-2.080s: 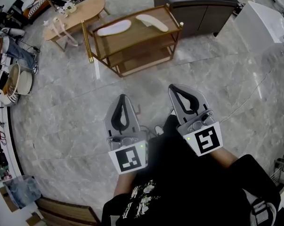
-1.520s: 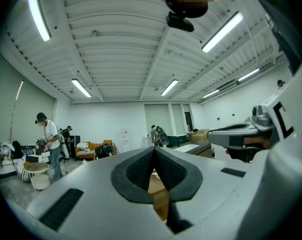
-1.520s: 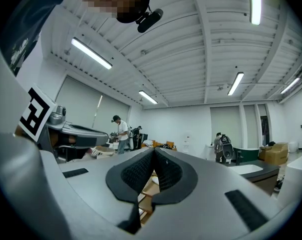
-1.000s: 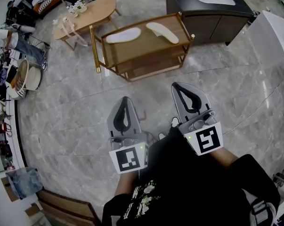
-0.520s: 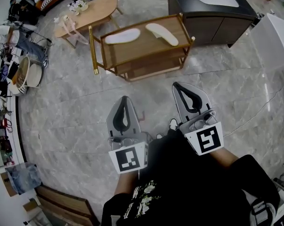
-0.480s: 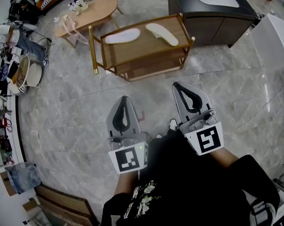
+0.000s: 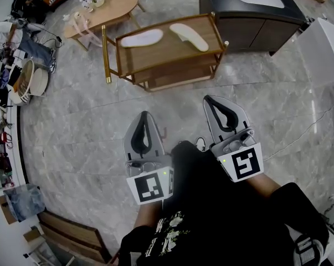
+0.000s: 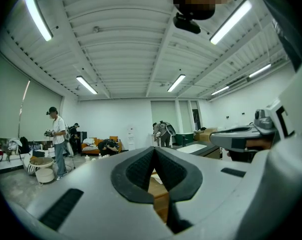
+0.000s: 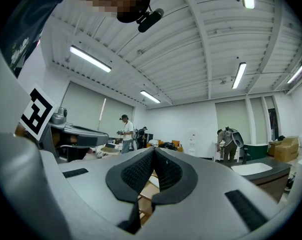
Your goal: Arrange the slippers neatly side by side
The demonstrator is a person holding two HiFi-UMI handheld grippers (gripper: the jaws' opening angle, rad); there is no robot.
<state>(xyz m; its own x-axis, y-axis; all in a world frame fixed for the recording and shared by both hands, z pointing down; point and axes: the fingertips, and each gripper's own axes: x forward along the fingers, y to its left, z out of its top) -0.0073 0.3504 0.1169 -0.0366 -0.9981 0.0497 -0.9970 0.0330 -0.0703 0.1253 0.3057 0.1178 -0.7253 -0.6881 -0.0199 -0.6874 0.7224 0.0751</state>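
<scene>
While the person steps toward the wooden trolley [image 7: 167,51] at upper centre, a dark knee has swung up between the left gripper [image 7: 143,114] and right gripper [image 7: 211,101]. Both remain fully closed and empty at lower centre. On the tabletop, the left slipper [image 7: 142,37] and right slipper [image 7: 189,36] lie splayed, unmoved and well out of reach. Arranging has evidently not begun.

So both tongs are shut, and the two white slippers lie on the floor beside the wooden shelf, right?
No. The head view shows the two white slippers on top of the wooden shelf, not on the floor. The left tongs and right tongs are shut.
</scene>
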